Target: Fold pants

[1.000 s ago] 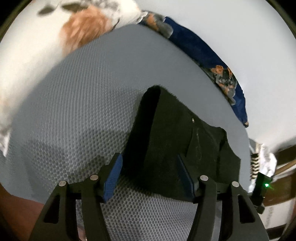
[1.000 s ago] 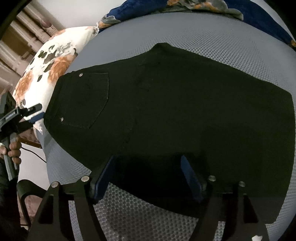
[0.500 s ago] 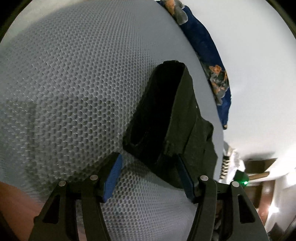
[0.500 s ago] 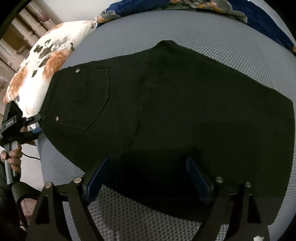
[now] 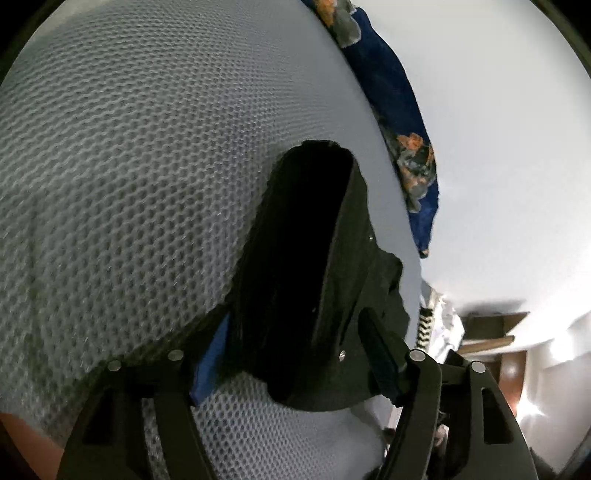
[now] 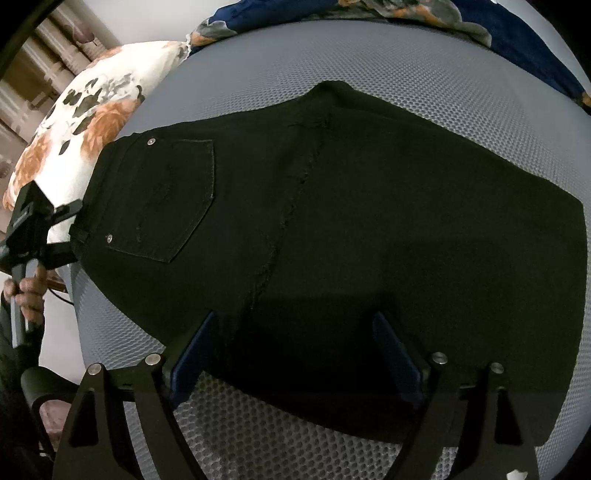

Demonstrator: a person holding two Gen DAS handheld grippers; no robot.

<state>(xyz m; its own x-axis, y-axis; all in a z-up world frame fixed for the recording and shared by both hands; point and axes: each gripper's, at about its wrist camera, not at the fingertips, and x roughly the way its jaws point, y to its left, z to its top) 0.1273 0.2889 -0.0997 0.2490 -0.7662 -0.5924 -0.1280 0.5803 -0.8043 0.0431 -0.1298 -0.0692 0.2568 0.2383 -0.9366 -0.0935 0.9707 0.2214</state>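
Observation:
Black pants (image 6: 351, 229) lie flat on a grey mesh mattress (image 6: 443, 85), back pocket up, waistband at the left. My right gripper (image 6: 295, 350) is open, its fingers straddling the near edge of the pants. My left gripper (image 5: 295, 332) is open around the waistband end (image 5: 295, 258), which gapes open between its fingers; it also shows in the right wrist view (image 6: 62, 229) at the waistband, held by a hand.
A floral pillow (image 6: 81, 122) lies beyond the waistband. A navy floral blanket (image 6: 443, 14) runs along the far edge of the mattress, also in the left wrist view (image 5: 406, 147). A white wall and wooden furniture (image 5: 491, 339) stand to the right.
My left gripper has moved in onto the waistband end, which now sits between its fingers. My right gripper has crept slightly forward over the near edge.

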